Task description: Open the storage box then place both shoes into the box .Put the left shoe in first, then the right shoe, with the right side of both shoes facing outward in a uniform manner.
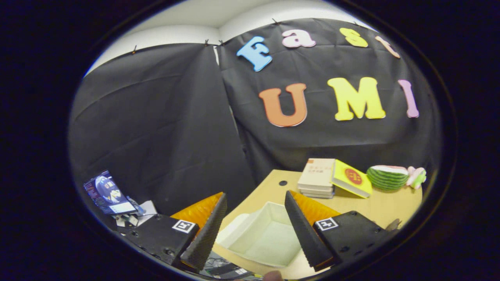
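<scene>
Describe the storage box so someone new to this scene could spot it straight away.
Start at the light wooden table. At its near corner, between the open claw's fingers, sits the storage box. It is a pale, open, empty tray, unlike the stacked books and the striped watermelon-like toy further back.

We saw black cloth [164, 128] hanging as the booth's wall, pinned in folds and meeting at a corner at twelve o'clock. Above it ran a white wall [187, 33] and ceiling, evenly lit. At five o'clock stood a light wooden desk [384, 208] with a dark round hole [283, 183] near its far corner.
</scene>
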{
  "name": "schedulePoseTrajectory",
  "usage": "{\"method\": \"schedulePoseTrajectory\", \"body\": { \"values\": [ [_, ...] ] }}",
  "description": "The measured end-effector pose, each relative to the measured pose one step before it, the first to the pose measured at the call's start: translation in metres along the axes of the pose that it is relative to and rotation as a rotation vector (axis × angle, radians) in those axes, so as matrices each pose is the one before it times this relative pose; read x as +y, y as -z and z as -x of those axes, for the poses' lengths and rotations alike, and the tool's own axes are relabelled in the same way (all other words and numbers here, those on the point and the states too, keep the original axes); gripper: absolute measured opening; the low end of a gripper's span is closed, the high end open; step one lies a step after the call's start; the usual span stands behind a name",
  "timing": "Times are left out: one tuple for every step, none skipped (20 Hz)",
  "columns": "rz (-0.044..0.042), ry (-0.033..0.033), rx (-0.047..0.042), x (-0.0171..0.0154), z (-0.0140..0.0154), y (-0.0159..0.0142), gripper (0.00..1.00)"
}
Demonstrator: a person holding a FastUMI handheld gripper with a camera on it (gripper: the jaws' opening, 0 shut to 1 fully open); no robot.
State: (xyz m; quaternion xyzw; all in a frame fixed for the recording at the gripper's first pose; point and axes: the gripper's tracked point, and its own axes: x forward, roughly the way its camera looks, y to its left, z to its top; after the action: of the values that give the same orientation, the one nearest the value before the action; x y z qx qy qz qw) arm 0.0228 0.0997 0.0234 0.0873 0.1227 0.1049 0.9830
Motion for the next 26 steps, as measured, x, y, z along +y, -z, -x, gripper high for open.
{"method": "schedulePoseTrajectory", "body": {
  "values": [
    [0.00551,0.04399,-0.00600,-0.02023,0.00877,-0.00322,0.99],
    [0.01243,0.04057,0.00240,-0.02191,0.00985,-0.00206,0.99],
    [0.01113,0.04381,0.00137,-0.02419,0.00914,-0.00037,0.99],
    [0.00842,0.05229,0.00295,-0.02645,0.00771,0.00100,0.99],
    [0.00475,0.04763,0.00580,-0.02593,0.00763,0.00114,0.99],
    [-0.00306,0.04520,0.00844,-0.02479,0.00711,0.00460,0.99],
    [-0.00934,0.03279,0.01036,-0.02410,0.00573,0.00540,0.99],
    [-0.00616,0.02171,0.01871,-0.02072,0.00308,0.00694,0.99],
    [0.00168,0.01218,0.02967,-0.02004,-0.00092,0.01190,0.99],
    [0.00629,0.01515,0.03257,-0.01832,-0.00222,0.01135,0.99],
    [-0.00278,0.00578,0.04233,-0.01603,-0.00465,0.01063,0.99],
    [-0.01425,-0.00334,0.04069,-0.01083,-0.00550,0.01262,0.99],
    [-0.01093,-0.00003,0.04807,-0.00848,-0.00705,0.01447,0.99],
    [-0.00854,-0.00259,0.05376,-0.00969,-0.00969,0.01500,0.99],
    [-0.01813,-0.00019,0.04249,-0.00820,-0.00808,0.01332,0.99],
    [-0.02212,-0.00762,0.04693,-0.00977,-0.00970,0.01619,0.99],
    [-0.02858,-0.00738,0.04367,-0.00761,-0.00958,0.01664,0.99],
    [-0.02313,-0.00328,0.05208,-0.00566,-0.01275,0.01160,0.99],
    [-0.02562,-0.01440,0.04316,-0.00234,-0.01419,0.01076,0.99],
    [-0.02571,-0.01131,0.05774,-0.00352,-0.01362,0.01192,0.99],
    [-0.03171,-0.01381,0.04398,-0.00535,-0.01304,0.01199,0.99],
    [-0.02142,-0.00485,0.04551,-0.00629,-0.01440,0.00860,0.99],
    [-0.01932,-0.00585,0.04094,-0.00626,-0.01377,0.00735,0.99],
    [-0.02769,-0.00758,0.04505,-0.00426,-0.01372,0.00651,0.99],
    [-0.02285,-0.01059,0.04107,-0.00372,-0.01234,0.00535,0.99],
    [-0.02255,-0.00792,0.03517,-0.00406,-0.01121,0.00312,0.99]
  ]
}}
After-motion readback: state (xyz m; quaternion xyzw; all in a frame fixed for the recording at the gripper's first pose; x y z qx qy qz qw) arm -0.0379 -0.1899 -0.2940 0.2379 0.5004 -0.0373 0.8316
